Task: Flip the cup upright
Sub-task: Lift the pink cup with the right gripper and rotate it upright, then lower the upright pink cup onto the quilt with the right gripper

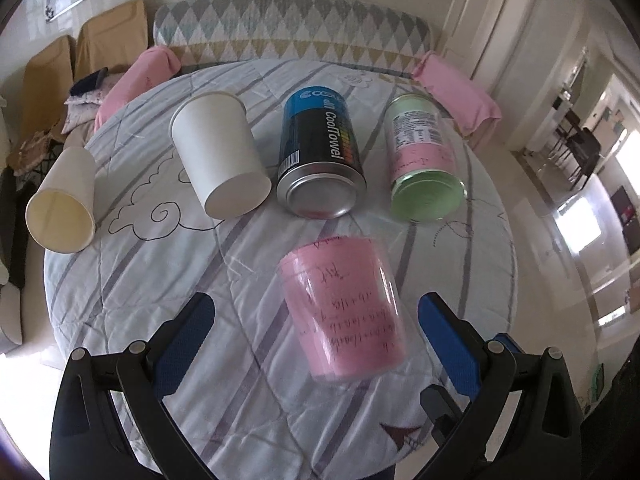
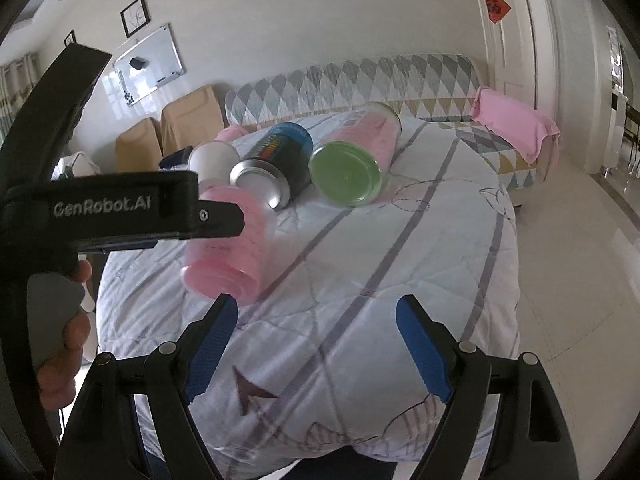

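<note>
Where quilted: tapered clear cup (image 1: pixel 344 312)

We see five things lying on their sides on the quilt (image 1: pixel 168 280). Nearest to us is the clear cup (image 1: pixel 342 312), between the two fingers of the left tool (image 1: pixel 316 320) but touching neither. Behind it, in a row from left to right, lie a paper cup (image 1: pixel 62 200), a second paper cup (image 1: pixel 220 152), a can (image 1: pixel 320 152) and a jar (image 1: pixel 424 156). A sofa (image 1: pixel 288 28) stands behind the quilt.

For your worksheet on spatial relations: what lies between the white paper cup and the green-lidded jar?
The CoolTowel can, lying on its side between cup and jar; the left wrist view shows it best.
</note>
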A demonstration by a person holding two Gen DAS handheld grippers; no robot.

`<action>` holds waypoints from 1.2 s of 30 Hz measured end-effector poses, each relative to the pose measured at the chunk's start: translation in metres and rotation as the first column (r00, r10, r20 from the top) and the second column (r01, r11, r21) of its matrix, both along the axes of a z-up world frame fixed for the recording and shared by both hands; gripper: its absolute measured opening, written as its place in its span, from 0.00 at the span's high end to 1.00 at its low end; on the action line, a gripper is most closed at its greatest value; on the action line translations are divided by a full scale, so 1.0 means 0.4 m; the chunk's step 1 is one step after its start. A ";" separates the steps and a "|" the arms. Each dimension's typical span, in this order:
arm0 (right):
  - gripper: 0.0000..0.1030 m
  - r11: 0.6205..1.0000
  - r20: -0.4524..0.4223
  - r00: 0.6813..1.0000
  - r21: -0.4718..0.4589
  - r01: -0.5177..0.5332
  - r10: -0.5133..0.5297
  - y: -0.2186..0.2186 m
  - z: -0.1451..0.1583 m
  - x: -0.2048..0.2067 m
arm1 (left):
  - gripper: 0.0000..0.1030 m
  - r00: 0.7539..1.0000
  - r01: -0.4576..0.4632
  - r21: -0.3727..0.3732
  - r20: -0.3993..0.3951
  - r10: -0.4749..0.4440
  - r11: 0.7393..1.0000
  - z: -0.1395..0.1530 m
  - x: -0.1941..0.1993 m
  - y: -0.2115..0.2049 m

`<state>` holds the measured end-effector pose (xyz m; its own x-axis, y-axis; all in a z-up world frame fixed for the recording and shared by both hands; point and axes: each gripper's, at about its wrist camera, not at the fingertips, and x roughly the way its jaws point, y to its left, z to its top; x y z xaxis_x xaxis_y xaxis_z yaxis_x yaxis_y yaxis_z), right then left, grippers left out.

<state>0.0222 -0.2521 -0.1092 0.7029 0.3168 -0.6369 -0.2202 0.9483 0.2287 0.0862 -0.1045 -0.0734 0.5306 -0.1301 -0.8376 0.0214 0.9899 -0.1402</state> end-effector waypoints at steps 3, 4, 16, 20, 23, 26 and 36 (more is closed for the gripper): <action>0.20 1.000 -0.013 1.000 0.014 -0.009 0.009 -0.010 -0.010 0.014 | 0.00 1.000 -0.009 0.007 -0.008 0.009 1.000 -0.008 0.013 -0.010; 0.20 1.000 -0.016 1.000 0.015 -0.012 0.012 -0.010 -0.012 0.019 | 0.00 1.000 -0.008 0.011 -0.013 0.008 1.000 -0.009 0.016 -0.013; 0.20 0.997 -0.023 0.999 0.071 -0.042 0.044 -0.029 -0.039 0.055 | 0.00 0.997 -0.008 0.010 -0.074 0.009 1.000 -0.044 0.085 -0.031; 0.20 0.996 -0.020 0.998 0.075 -0.053 0.054 -0.031 -0.042 0.065 | 0.00 0.995 -0.006 0.002 -0.096 0.006 1.000 -0.057 0.100 -0.026; 0.20 0.994 -0.020 0.998 0.089 -0.057 0.059 -0.035 -0.044 0.070 | 0.01 0.995 -0.016 -0.004 -0.101 0.016 1.000 -0.062 0.107 -0.020; 0.20 0.994 -0.018 0.998 0.088 -0.059 0.061 -0.034 -0.043 0.073 | 0.14 0.994 -0.008 0.000 -0.111 0.007 1.000 -0.069 0.114 -0.019; 0.19 0.990 -0.019 0.996 0.110 -0.084 0.086 -0.029 -0.041 0.076 | 0.31 0.999 0.011 0.019 -0.053 -0.010 1.000 -0.050 0.107 -0.016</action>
